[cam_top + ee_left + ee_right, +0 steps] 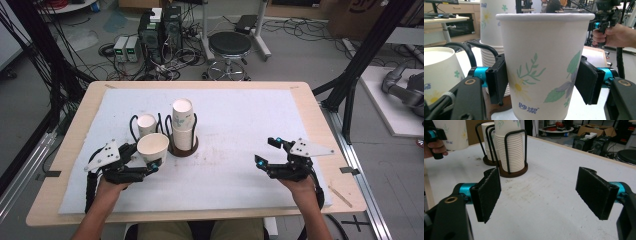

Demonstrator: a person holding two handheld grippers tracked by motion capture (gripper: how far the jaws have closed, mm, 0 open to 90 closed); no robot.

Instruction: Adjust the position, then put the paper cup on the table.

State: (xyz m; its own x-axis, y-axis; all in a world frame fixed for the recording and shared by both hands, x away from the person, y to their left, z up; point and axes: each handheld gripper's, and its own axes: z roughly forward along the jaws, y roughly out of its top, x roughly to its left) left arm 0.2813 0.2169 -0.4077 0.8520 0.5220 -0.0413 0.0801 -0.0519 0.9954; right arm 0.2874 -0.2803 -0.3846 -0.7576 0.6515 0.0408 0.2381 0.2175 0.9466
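A white paper cup [152, 145] printed with flowers and leaves [541, 62] stands upright between the jaws of my left gripper [144, 156], whose pads [499, 80] press on both its sides. Just behind it, two black wire holders on brown bases carry stacked paper cups: a tall stack [183, 120] and a shorter stack [146, 124]. My right gripper [266, 151] hovers low over the right part of the white mat, open, with nothing between its pads [487, 192]. In the right gripper view the tall stack [511, 150] is ahead to the left, with the shorter stack [487, 142] beyond it.
A white mat [240, 145] covers most of the wooden table [310, 100]. Beyond the far edge are a black stool [230, 45], computer cases [160, 30] and cables on the floor. A black frame post [350, 100] stands at the right.
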